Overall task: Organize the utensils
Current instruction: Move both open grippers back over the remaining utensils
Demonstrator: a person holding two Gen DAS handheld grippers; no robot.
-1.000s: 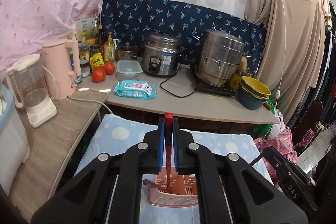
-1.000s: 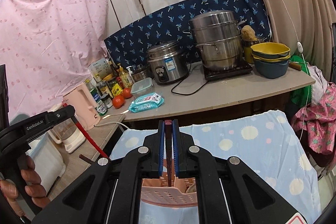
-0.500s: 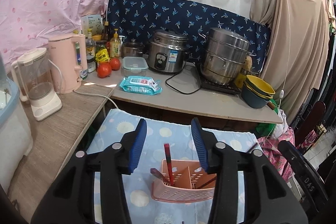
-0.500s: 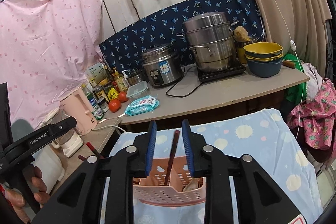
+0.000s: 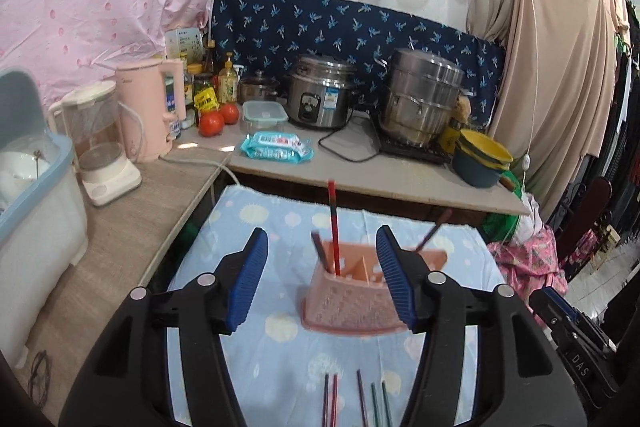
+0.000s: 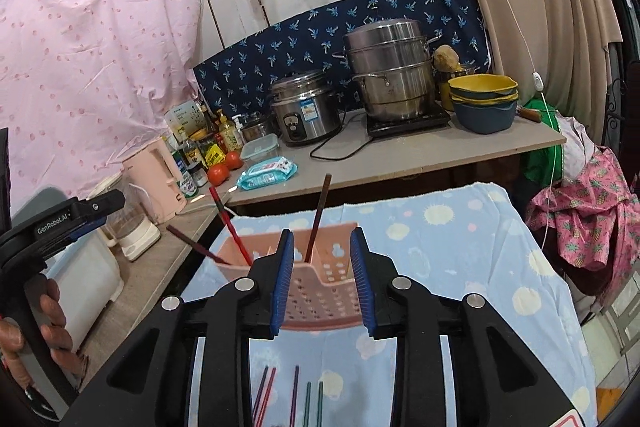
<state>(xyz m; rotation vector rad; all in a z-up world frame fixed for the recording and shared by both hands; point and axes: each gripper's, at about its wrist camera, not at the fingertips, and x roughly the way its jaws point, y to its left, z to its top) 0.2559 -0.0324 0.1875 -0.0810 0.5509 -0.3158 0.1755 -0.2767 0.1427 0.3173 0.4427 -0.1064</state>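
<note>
Both grippers hang above the blue cloth (image 5: 280, 379) and face the pink holder (image 5: 352, 299), which stands on the cloth and serves here as the landmark. The left gripper (image 5: 320, 279) has its fingers spread wide and holds nothing; the right gripper (image 6: 320, 277) is also released, with a narrower gap and nothing between the pads. In the holder a red chopstick (image 5: 333, 227) stands almost upright in the left compartment with a dark stick leaning beside it, and a brown chopstick (image 6: 318, 219) leans in a compartment further right. The things not yet stored are the loose chopsticks (image 6: 296, 399), about five of them, which lie flat on the cloth on the near side of the holder, below and behind the fingertips of both grippers. Their long axes run roughly from the holder toward the cameras, nearly parallel to the fingers, so I judge that the next pick needs a gripper to pull back from the holder, tip downward and close across the thin width of one stick. Both grippers seem about equally near to this group; I cannot say which one is closer.
</note>
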